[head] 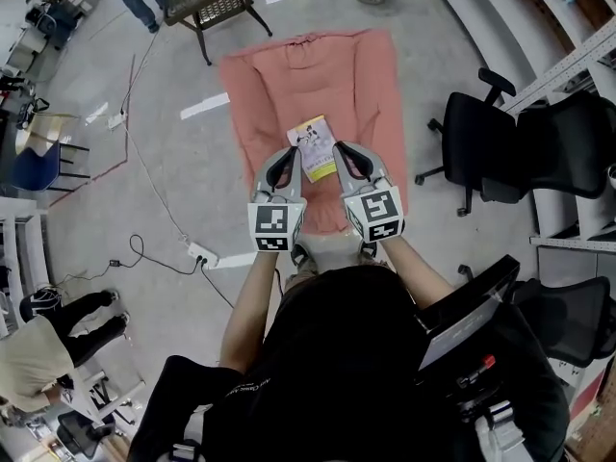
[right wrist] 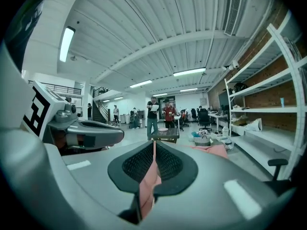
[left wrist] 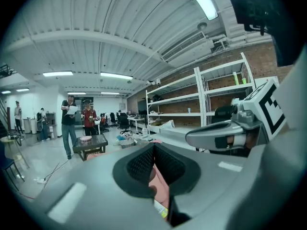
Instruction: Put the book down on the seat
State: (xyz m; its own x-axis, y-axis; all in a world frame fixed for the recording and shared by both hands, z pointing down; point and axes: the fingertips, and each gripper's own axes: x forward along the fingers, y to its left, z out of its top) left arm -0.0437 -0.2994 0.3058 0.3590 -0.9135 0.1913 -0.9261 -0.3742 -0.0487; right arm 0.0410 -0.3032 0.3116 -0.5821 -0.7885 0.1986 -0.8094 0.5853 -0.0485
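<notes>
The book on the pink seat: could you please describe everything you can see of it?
The book is thin, with a pale illustrated cover and a yellow band at its near edge. It lies closed, flat and slightly askew on the pink seat, between the tips of the left tool and right tool, both shut and gripping nothing.

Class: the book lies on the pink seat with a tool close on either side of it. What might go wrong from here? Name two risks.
1. The left tool and right tool closely flank the book. A sideways swing as they pull away might nudge it across the soft seat.
2. A power strip lies on the floor by the person's left side, so a step that way could catch it.
</notes>
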